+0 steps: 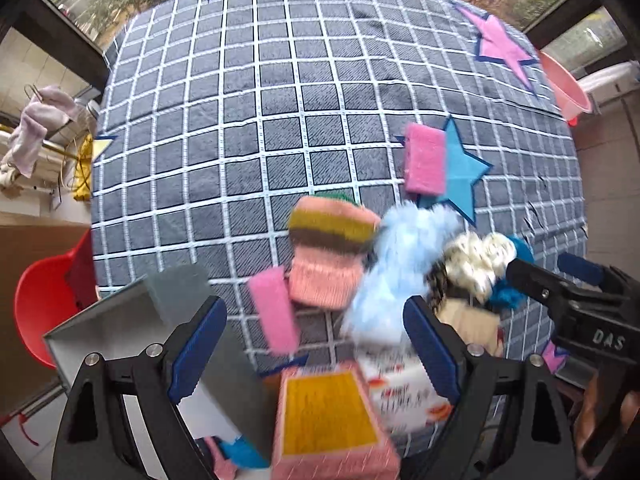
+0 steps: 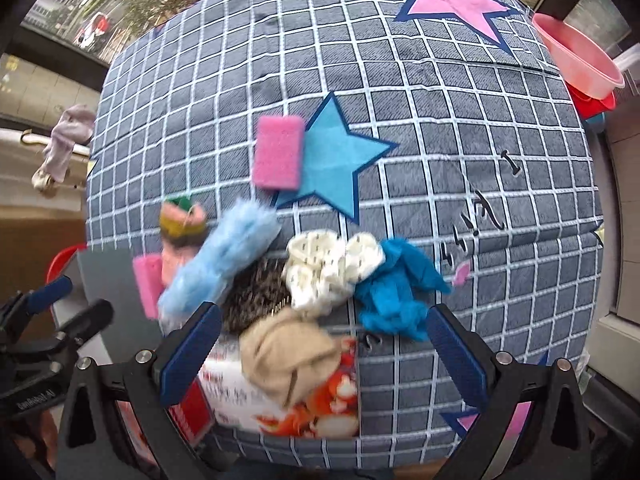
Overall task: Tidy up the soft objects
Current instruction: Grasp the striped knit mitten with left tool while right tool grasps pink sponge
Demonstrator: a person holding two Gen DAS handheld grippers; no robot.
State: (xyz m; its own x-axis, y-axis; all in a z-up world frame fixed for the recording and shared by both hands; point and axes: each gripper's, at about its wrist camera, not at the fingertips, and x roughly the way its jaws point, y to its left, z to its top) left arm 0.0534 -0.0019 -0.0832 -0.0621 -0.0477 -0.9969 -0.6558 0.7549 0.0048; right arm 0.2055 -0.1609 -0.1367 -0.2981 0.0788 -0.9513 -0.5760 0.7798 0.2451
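Observation:
Soft things lie in a loose heap on a grey checked cloth. A pink sponge lies by a blue star, also in the right wrist view. A striped knit piece, a second pink sponge, a fluffy light-blue cloth, a white patterned cloth, a blue cloth and a beige cloth lie together. A yellow-topped pink sponge lies between the left fingers. My left gripper is open and empty. My right gripper is open above the beige cloth.
A grey open box stands at the near left. A printed packet lies under the beige cloth. A pink basin sits past the far right edge. A red chair stands at the left.

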